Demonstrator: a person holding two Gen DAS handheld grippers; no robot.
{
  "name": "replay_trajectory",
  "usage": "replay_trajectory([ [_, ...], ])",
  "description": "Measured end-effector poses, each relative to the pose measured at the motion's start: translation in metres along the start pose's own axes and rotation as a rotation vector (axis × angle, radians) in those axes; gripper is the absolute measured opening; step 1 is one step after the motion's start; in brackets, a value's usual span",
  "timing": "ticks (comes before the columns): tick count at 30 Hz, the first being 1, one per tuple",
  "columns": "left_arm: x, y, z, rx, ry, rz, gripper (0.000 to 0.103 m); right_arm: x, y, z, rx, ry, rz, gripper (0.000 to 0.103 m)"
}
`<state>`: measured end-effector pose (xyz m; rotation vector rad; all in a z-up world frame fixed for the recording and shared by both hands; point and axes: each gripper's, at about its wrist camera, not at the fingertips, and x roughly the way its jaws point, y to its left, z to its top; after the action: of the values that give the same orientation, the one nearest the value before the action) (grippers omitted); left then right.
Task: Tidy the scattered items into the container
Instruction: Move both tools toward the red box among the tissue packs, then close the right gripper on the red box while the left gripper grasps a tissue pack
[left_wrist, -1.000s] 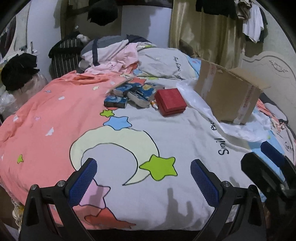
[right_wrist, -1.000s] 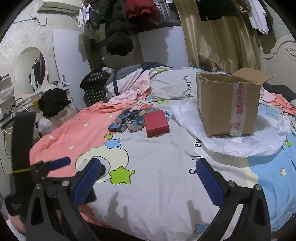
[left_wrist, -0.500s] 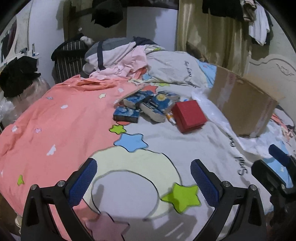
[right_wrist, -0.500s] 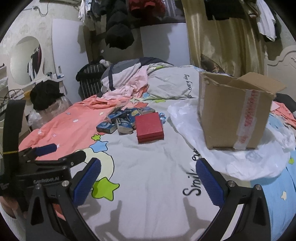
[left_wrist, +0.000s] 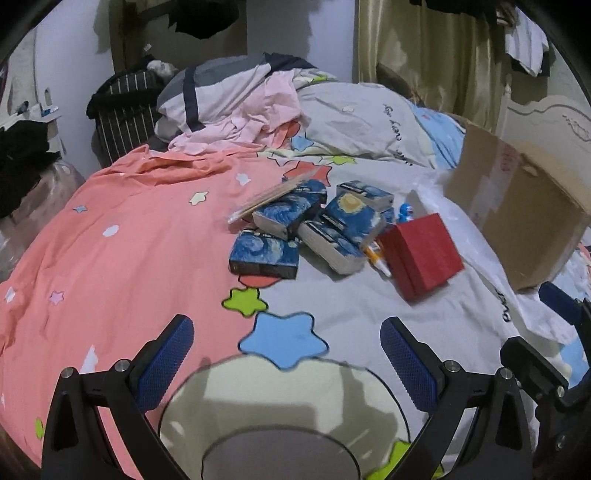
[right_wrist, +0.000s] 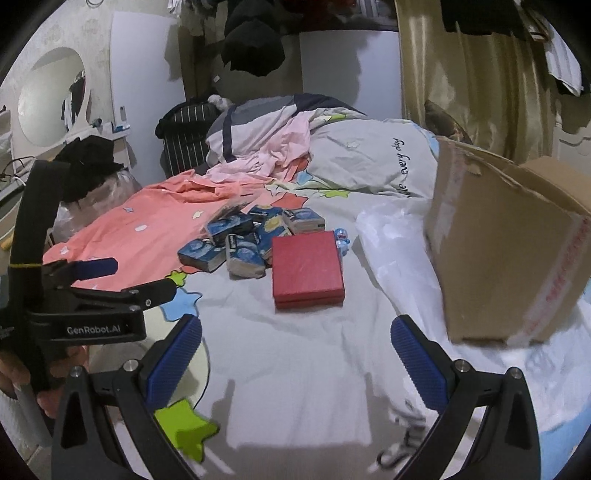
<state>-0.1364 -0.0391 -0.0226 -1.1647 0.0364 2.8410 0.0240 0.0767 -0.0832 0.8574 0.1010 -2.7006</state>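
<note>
A red flat box (left_wrist: 421, 254) (right_wrist: 306, 267) lies on the bed beside a pile of several blue starry-print tissue packs (left_wrist: 317, 221) (right_wrist: 243, 240). A glue tube (left_wrist: 375, 254), a pack of wooden sticks (left_wrist: 269, 197) and small blue figurines (right_wrist: 341, 238) lie with them. A cardboard box (left_wrist: 517, 206) (right_wrist: 506, 243) stands on a white plastic bag (right_wrist: 391, 236) at the right. My left gripper (left_wrist: 286, 363) is open and empty, short of the pile. My right gripper (right_wrist: 295, 354) is open and empty, just short of the red box.
Heaped clothes and bedding (left_wrist: 251, 99) lie at the far side of the bed. A dark striped bag (right_wrist: 184, 133) stands behind. The left gripper's body (right_wrist: 88, 306) shows at the left of the right wrist view. A round mirror (right_wrist: 51, 96) hangs on the wall.
Both grippers have moved forward over the bed toward the pile and red box, which now look larger and nearer. Both stay open and empty.
</note>
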Motion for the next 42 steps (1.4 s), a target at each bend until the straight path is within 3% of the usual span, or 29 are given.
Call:
replay_trajectory([
  [12,0.060,0.000,0.028,0.016,0.113,-0.035,0.103,0.055,-0.007,0.028,-0.052,0.073,0.036,0.103],
  [23,0.099,-0.012,0.059,-0.068,0.180,-0.153,0.103,0.082,-0.022,0.039,-0.076,0.108,0.019,0.103],
  [26,0.105,-0.015,0.065,-0.091,0.183,-0.149,0.103,0.088,-0.025,0.041,-0.073,0.114,0.022,0.103],
  [34,0.116,-0.026,0.070,-0.041,0.194,-0.113,0.103,0.097,-0.031,0.041,-0.056,0.124,0.032,0.103],
  [42,0.117,-0.020,0.073,-0.078,0.199,-0.139,0.103,0.103,-0.021,0.036,-0.082,0.141,0.052,0.103],
])
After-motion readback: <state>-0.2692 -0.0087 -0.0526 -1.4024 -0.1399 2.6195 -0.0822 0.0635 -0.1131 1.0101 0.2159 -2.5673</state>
